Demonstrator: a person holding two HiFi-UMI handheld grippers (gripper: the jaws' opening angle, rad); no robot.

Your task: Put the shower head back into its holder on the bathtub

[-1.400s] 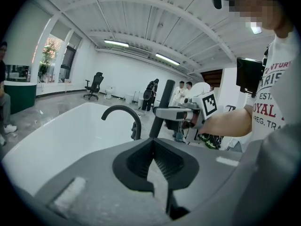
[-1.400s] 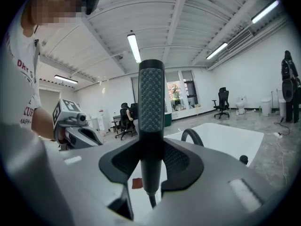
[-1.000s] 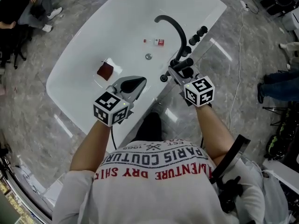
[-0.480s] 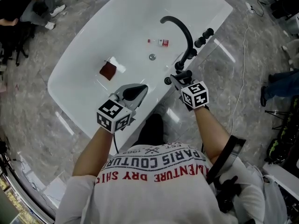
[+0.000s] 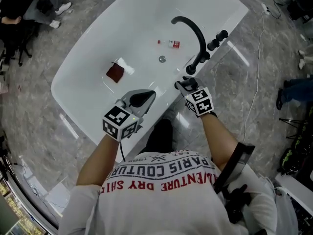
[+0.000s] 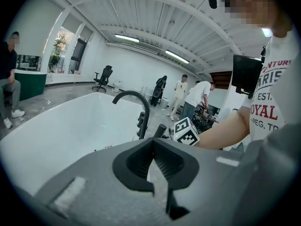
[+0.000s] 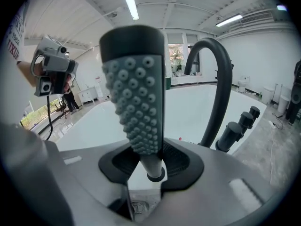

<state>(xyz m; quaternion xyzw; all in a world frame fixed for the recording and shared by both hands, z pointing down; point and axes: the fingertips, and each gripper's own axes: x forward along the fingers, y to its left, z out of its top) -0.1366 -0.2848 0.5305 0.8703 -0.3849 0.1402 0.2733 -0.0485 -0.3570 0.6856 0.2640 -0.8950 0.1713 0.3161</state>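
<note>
Pinching the shower head (image 7: 136, 93) by its neck, the right gripper (image 7: 149, 163) hovers mid-frame at the bathtub (image 5: 78, 67) rim beside the faucet (image 5: 194, 33). The shower head is not yet in its holder. The left gripper (image 6: 153, 147) is pressed together, empty.

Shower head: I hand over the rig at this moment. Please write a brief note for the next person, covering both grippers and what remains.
Left gripper: shut, empty, over the near rim of the bathtub.
Right gripper: shut on the shower head, gripped at its neck, close to the base of the black faucet.
Done: shower head is in hand and at the rim.
Left: seat it in its holder, which I cannot make out clearly, then release.
</note>
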